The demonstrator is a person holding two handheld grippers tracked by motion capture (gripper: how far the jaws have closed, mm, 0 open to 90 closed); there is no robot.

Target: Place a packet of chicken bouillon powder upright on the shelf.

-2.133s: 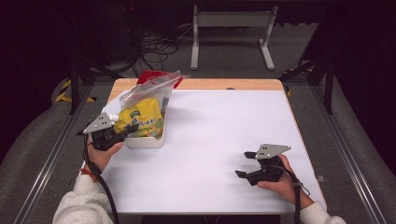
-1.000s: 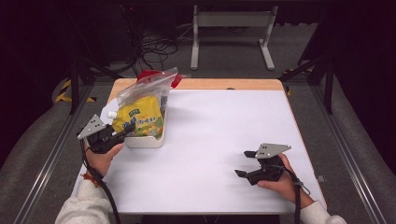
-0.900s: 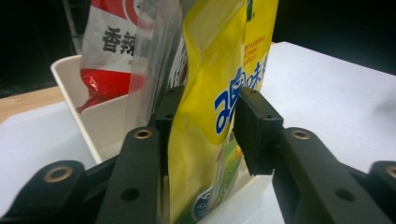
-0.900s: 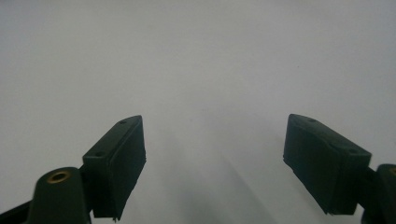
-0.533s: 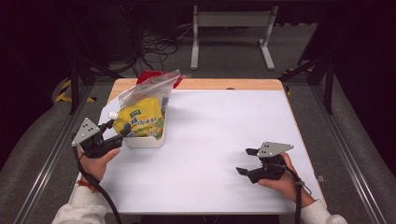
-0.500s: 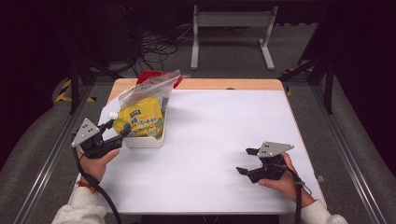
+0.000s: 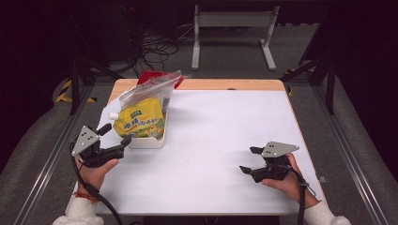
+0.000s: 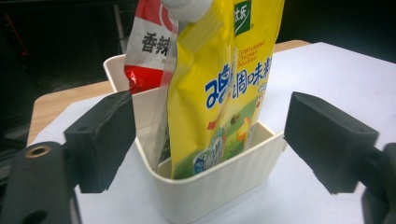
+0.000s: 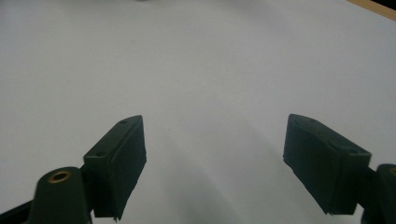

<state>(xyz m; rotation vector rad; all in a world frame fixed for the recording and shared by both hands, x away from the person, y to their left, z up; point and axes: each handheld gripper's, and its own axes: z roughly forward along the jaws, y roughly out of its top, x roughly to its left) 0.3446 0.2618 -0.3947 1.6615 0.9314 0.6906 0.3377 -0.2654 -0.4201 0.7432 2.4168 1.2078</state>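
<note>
Two black jaws of the left gripper (image 8: 210,144) have just been opening, released, flanking the cream ribbed plastic bin (image 8: 219,186) holding a yellow printed pouch (image 8: 224,88); right gripper (image 9: 215,163) gapes empty.

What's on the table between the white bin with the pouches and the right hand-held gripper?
Nothing: in the high view the white table is bare from the white bin across to the open right hand-held gripper.

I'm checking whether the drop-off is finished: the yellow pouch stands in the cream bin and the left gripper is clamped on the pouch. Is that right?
Not quite. The yellow pouch does stand in the cream bin, but the left gripper is not clamped on it: its jaws have just been opening and stand wide apart in front of the bin with nothing pressed between them. The left gripper view shows this.
</note>
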